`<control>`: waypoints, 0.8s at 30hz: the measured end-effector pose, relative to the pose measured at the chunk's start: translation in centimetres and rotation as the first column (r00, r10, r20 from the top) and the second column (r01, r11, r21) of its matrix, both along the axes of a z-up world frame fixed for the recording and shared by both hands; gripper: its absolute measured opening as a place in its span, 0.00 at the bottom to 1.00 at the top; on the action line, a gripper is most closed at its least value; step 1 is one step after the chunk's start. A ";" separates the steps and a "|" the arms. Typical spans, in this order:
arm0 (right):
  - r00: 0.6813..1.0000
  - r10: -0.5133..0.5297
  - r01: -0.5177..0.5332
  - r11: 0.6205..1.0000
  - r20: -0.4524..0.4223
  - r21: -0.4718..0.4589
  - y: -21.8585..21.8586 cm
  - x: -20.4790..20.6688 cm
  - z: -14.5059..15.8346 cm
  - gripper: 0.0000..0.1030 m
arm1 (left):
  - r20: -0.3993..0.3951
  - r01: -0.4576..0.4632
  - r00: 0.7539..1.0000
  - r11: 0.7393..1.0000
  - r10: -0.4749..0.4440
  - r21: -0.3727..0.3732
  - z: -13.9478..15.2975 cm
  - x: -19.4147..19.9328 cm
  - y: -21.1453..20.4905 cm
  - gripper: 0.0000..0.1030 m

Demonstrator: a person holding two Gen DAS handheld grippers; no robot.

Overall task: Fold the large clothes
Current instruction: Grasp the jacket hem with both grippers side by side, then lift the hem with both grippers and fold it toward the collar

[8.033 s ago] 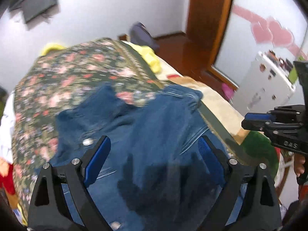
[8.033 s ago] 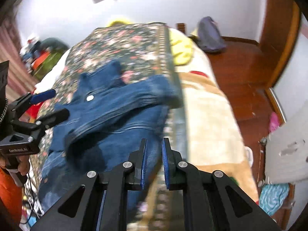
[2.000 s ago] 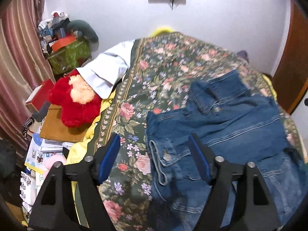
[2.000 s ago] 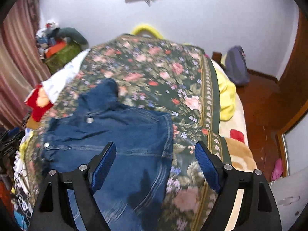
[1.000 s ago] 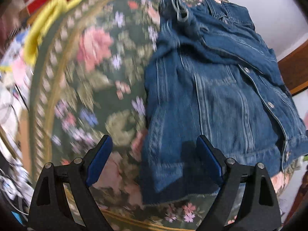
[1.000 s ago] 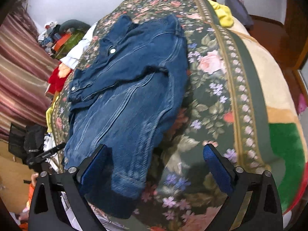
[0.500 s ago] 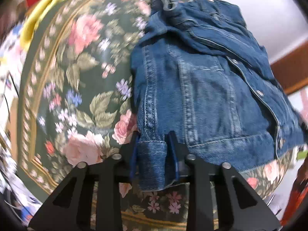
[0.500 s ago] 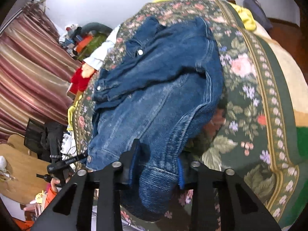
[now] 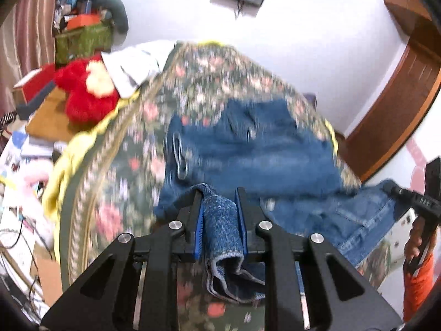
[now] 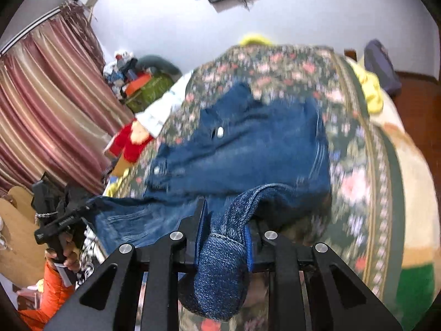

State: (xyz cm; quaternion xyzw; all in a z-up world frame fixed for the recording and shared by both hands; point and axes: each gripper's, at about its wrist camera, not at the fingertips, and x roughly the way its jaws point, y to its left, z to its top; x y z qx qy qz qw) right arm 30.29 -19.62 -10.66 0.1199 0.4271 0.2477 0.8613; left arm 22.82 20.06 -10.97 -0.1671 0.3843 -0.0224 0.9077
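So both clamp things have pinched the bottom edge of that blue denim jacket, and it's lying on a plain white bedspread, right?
Not quite. The left gripper and right gripper are both clamped on the denim jacket, their jaws closing that last bit on its hem, but the bedspread is dark green with pink flowers, not plain white. Both wrist views show this, the right one most clearly.

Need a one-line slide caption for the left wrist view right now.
Left gripper closing on the hem of a denim jacket, over a floral bedspread.
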 end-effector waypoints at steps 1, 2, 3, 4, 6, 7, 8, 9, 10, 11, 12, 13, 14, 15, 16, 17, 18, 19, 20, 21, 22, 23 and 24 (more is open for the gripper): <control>1.000 -0.009 0.009 1.000 0.013 0.001 -0.2 0.5 0.5 0.19 | 0.019 -0.018 1.000 1.000 0.018 -0.010 0.7 1.0 0.5 0.20; 0.999 -0.026 0.026 1.000 0.029 0.005 -0.4 1.3 1.0 0.19 | 0.029 -0.032 0.999 0.999 0.032 -0.014 1.0 2.1 1.1 0.19; 0.999 -0.039 0.038 0.999 0.038 0.009 -0.6 2.2 1.4 0.19 | 0.033 -0.050 0.998 0.999 0.050 -0.016 1.3 2.8 1.4 0.19; 0.997 -0.054 0.054 0.998 0.046 0.014 -0.8 3.4 1.7 0.19 | 0.033 -0.073 0.997 0.997 0.074 -0.022 1.7 4.1 2.0 0.19; 0.996 -0.075 0.074 0.997 0.046 0.020 -1.1 5.4 2.0 0.18 | 0.034 -0.106 0.994 0.994 0.107 -0.036 1.6 6.2 3.0 0.19; 0.996 -0.084 0.083 0.996 0.044 0.024 -1.2 6.3 2.1 0.18 | 0.029 -0.120 0.992 0.992 0.122 -0.043 1.6 7.2 3.4 0.19; 0.995 -0.092 0.091 0.996 0.041 0.025 -1.2 7.5 2.1 0.18 | 0.023 -0.136 0.990 0.989 0.137 -0.058 1.5 8.5 4.0 0.19; 0.994 -0.102 0.101 0.995 0.039 0.027 -1.3 8.7 2.1 0.18 | 0.019 -0.146 0.989 0.987 0.148 -0.067 1.3 9.4 4.3 0.19; 0.993 -0.108 0.107 0.994 0.036 0.030 -1.2 9.7 2.0 0.18 | 0.012 -0.157 0.987 0.985 0.158 -0.072 1.1 10.4 4.6 0.19; 0.993 -0.115 0.114 0.993 0.038 0.027 -1.1 10.9 1.9 0.18 | 0.003 -0.170 0.985 0.983 0.171 -0.076 0.7 11.7 5.0 0.19; 0.992 -0.121 0.120 0.993 0.040 0.019 -0.9 12.1 1.6 0.18 | -0.004 -0.180 0.984 0.982 0.180 -0.065 0.2 13.0 5.3 0.19; 0.991 -0.127 0.126 0.992 0.037 0.010 -0.6 13.6 1.2 0.18 | -0.011 -0.187 0.982 0.981 0.187 -0.055 -0.1 13.8 5.4 0.19; 0.991 -0.131 0.131 0.991 0.034 0.002 -0.2 14.8 0.8 0.18 | -0.022 -0.198 0.980 0.980 0.197 -0.036 -0.6 15.1 5.5 0.19; 0.990 -0.136 0.136 0.991 0.030 -0.009 0.1 15.9 0.4 0.18 | -0.036 -0.207 0.978 0.978 0.206 -0.016 -1.4 16.4 5.7 0.19; 0.990 -0.140 0.141 0.990 0.026 -0.021 0.4 16.9 -0.1 0.18 | -0.049 -0.212 0.976 0.977 0.212 -0.005 -2.1 17.5 5.9 0.19; 0.989 -0.144 0.145 0.989 0.019 -0.034 0.8 18.1 -0.7 0.18 | -0.068 -0.218 0.974 0.976 0.218 0.007 -3.1 18.7 6.1 0.19; 0.989 -0.150 0.150 0.988 0.008 -0.040 1.1 19.2 -1.5 0.18 | -0.094 -0.223 0.970 0.975 0.224 0.021 -4.3 20.3 6.4 0.19; 0.988 -0.151 0.151 0.987 -0.005 -0.048 1.3 20.3 -2.2 0.18 | -0.110 -0.226 0.968 0.974 0.228 0.023 -5.1 21.0 6.6 0.19; 0.988 -0.152 0.150 0.987 -0.020 -0.058 1.4 21.5 -3.1 0.18 | -0.135 -0.232 0.963 0.972 0.234 0.026 -6.3 22.0 6.8 0.19; 0.988 -0.149 0.146 0.987 -0.036 -0.073 1.6 22.6 -4.1 0.18 | -0.161 -0.236 0.958 0.971 0.237 0.030 -7.5 23.1 6.9 0.19; 0.988 -0.144 0.139 0.986 -0.053 -0.090 1.7 23.7 -5.2 0.19 | -0.186 -0.237 0.953 0.971 0.240 0.038 -8.8 24.1 7.0 0.19; 0.988 -0.139 0.132 0.986 -0.069 -0.104 1.9 24.5 -6.2 0.19 | -0.201 -0.236 0.949 0.970 0.242 0.050 -9.7 24.6 6.9 0.19; 0.987 -0.132 0.121 0.986 -0.088 -0.118 2.0 25.2 -7.3 0.19 | -0.222 -0.233 0.944 0.969 0.246 0.080 -11.0 25.4 6.8 0.19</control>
